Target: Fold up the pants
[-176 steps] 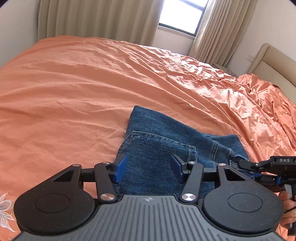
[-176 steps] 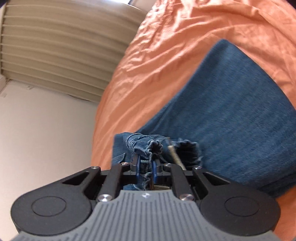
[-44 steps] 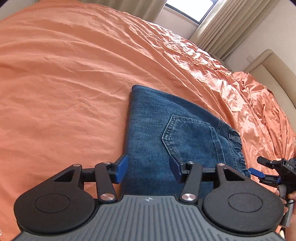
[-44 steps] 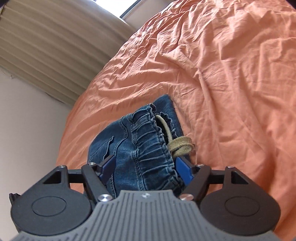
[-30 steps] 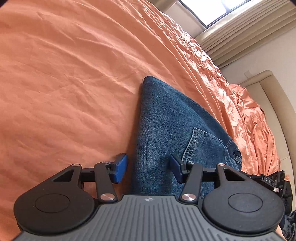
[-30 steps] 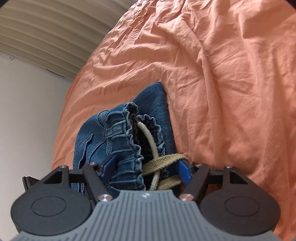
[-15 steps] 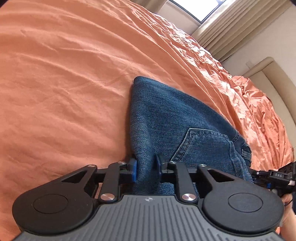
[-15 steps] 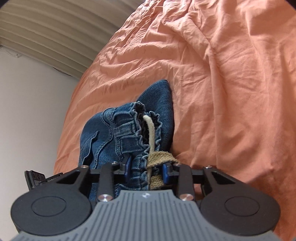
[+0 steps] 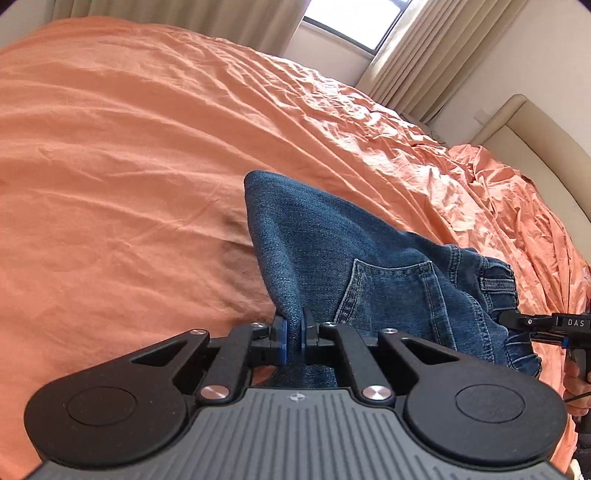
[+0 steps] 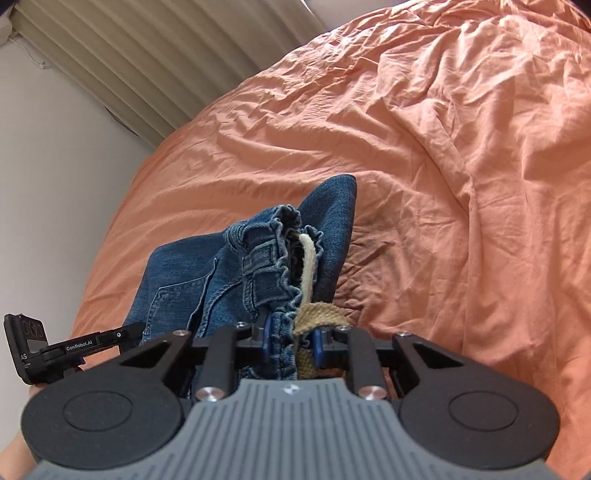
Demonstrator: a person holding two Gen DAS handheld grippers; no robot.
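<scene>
This is a bedroom in a home. A wide bed [image 9: 129,140] fills most of both views, spread with a creased orange duvet cover [image 10: 461,155], and a padded cream headboard [image 9: 535,133] rises at its far right end in the left wrist view. Behind the bed, pleated beige curtains [image 9: 417,51] hang down on both sides of a bright window [image 9: 354,18] set in a plain pale wall [image 10: 55,166], and a folded pair of blue denim pants [image 9: 351,251] with a drawstring waist lies on the bedding, as household laundry would.
</scene>
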